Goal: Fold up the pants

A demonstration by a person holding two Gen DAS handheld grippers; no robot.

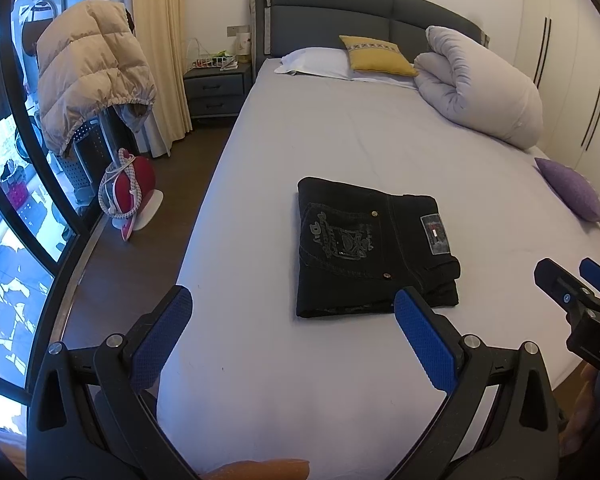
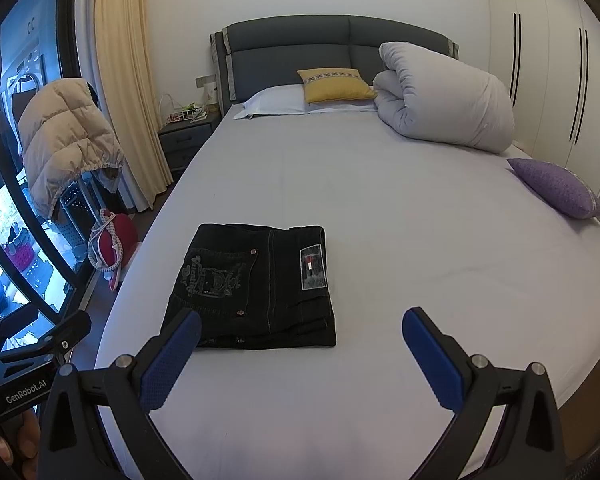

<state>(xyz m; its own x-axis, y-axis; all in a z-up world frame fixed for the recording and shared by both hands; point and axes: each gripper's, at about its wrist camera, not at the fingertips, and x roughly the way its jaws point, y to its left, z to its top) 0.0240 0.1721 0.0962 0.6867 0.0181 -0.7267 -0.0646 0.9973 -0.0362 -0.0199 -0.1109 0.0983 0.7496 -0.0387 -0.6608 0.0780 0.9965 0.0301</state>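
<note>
Pants lie folded into a compact square on the bed, toward its foot edge. Left gripper and right gripper: fingers spread, empty, clear of cloth. Fold looks complete; bottom layers perhaps uneven. If tidying, press edges flush, don't lift.

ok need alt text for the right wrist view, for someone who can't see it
Black pants lie folded into a compact rectangle on a pale bed, with the open right claw hovering empty just in front of them. A rolled duvet, yellow cushion and purple cushion sit farther up the bed.
</note>
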